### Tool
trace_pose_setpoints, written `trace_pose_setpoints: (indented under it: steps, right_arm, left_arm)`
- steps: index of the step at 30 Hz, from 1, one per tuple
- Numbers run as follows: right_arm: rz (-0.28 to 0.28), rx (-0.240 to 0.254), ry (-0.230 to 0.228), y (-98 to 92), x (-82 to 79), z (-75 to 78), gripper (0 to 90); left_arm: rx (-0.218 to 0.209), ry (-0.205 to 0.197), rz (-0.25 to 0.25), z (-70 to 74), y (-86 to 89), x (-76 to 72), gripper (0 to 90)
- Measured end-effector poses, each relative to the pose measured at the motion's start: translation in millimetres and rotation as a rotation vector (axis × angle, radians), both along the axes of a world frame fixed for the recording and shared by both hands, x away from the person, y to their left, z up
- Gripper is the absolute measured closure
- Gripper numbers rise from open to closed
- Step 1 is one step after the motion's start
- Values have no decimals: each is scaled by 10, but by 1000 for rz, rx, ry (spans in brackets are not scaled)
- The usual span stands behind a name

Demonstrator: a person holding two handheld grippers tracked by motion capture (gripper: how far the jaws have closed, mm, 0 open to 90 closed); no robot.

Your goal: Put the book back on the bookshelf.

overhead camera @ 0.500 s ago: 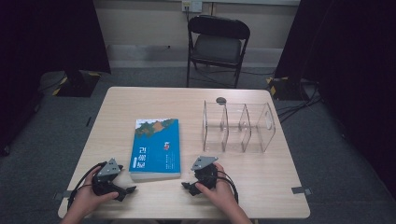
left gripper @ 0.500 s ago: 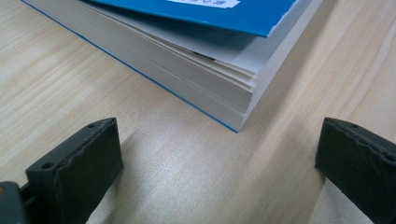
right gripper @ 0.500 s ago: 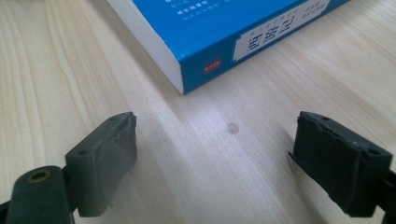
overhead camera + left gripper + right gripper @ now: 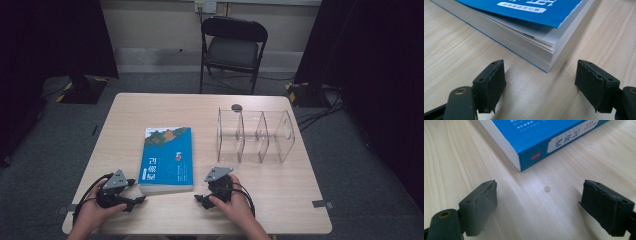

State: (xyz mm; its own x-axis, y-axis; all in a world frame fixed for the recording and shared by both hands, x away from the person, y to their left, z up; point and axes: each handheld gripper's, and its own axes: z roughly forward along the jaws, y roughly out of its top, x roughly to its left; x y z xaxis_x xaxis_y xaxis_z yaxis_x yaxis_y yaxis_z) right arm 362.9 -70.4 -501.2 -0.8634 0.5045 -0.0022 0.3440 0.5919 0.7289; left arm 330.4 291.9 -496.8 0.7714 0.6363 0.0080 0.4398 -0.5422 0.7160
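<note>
The left tongs rested on the table at the near edge, held in the person's left hand. Their jaws stood wide, with nothing between them. In the left gripper view, the book's near corner lay just ahead of the open jaws, at 12 o'clock, apart from both pads.

The right tongs rested on the table in the right hand, at 3 o'clock from the left tongs. Their jaws also stood wide and held nothing. In the right gripper view, the book's other near corner lay ahead at 12 o'clock, apart from the pads, with bare wood between.

The book lay flat, blue cover up, between the two tongs and just beyond them.

A clear rack with upright dividers stood on the table at 2 o'clock from the book, well apart from it.

A folding chair stood on the floor beyond the far edge of the table.
</note>
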Motion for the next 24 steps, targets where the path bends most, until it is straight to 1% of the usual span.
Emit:
trace_pose_setpoints:
  steps: [2, 5, 6, 7, 9, 11, 13, 15, 17, 19, 20, 21, 22, 23, 24]
  right_arm:
    - [0, 0, 1, 0, 0, 0, 126]
    - [0, 0, 0, 0, 0, 0, 126]
    - [0, 0, 0, 0, -1, 0, 126]
    - [0, 0, -1, -1, -1, 0, 126]
    - [0, 0, 1, 0, -1, 0, 126]
    - [2, 0, 0, 0, 4, -1, 124]
    - [3, 0, 1, 1, 4, -1, 123]
    - [4, 0, 0, 1, 4, -1, 123]
    - [3, 1, 2, 1, 4, -1, 122]
    - [3, 1, 2, 1, 4, -1, 123]
    - [3, 1, 2, 1, 4, -1, 123]
    - [3, 1, 2, 1, 4, -1, 123]
    - [3, 1, 2, 1, 4, -1, 123]
    - [3, 0, 2, 1, 4, -1, 123]
    - [4, 1, 1, 1, 5, -1, 123]
  left_arm:
    - [-11, 2, 12, -5, -17, -3, 237]
    - [-22, 6, 8, -7, -54, 10, 261]
    - [-5, -6, -3, 3, -56, 26, 277]
    - [-24, 8, -1, -2, -74, 33, 292]
    - [-27, 6, -1, -2, -87, 51, 315]
    - [-11, -11, -8, 7, -81, 71, 331]
    - [-26, -4, 2, -2, -88, 62, 338]
    - [-18, -8, -8, 2, -84, 66, 344]
    - [-23, -10, -9, 3, -92, 70, 360]
    - [-8, 0, -11, 20, -97, 80, 393]
    - [-7, -4, -12, 23, -93, 86, 393]
    - [-25, 6, 8, 16, -104, 75, 401]
    - [-36, 13, 8, 12, -104, 73, 415]
    - [-3, 1, -9, 27, -82, 84, 427]
    - [-9, 6, -4, 25, -84, 81, 437]
